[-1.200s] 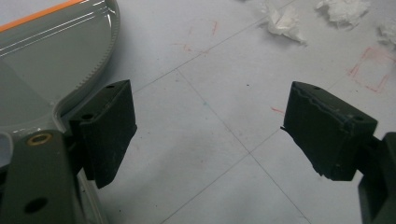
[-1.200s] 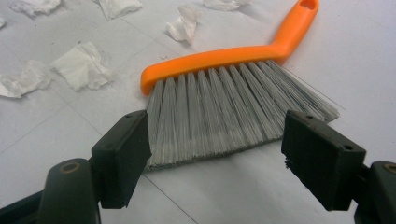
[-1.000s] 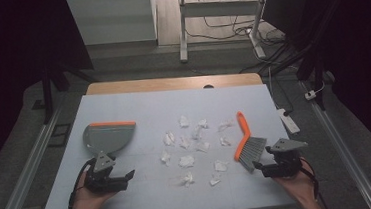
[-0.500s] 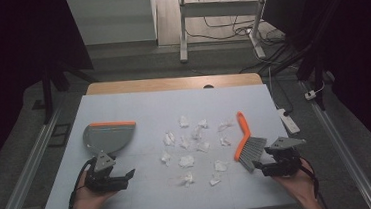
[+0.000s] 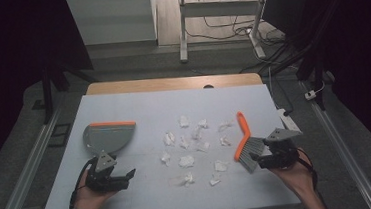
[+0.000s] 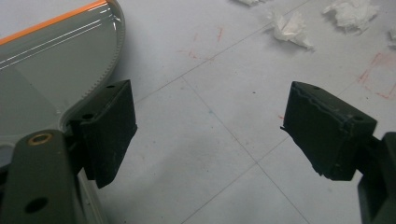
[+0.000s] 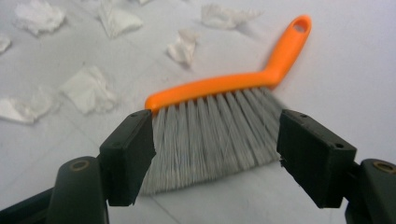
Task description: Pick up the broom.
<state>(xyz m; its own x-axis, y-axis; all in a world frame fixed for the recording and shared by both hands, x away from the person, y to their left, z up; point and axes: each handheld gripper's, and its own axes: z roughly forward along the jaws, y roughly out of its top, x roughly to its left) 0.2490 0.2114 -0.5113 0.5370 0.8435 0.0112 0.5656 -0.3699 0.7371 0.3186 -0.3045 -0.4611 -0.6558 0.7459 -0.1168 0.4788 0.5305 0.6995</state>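
Hand brush (image 7: 219, 121), bristles between released right gripper (image 7: 217, 154) fingers: to be clamped squarely; left gripper (image 6: 210, 135) likewise released beside dustpan (image 6: 42, 70)

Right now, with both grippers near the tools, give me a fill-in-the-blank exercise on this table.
1. The brush has grey bristles and a handle coloured ____.
2. The right gripper has its jaws ____ on either side of the bristles.
3. The dustpan lies nearest the ____ gripper.
4. The scraps scattered between the two tools are coloured ____.

Missing words: orange; open; left; white
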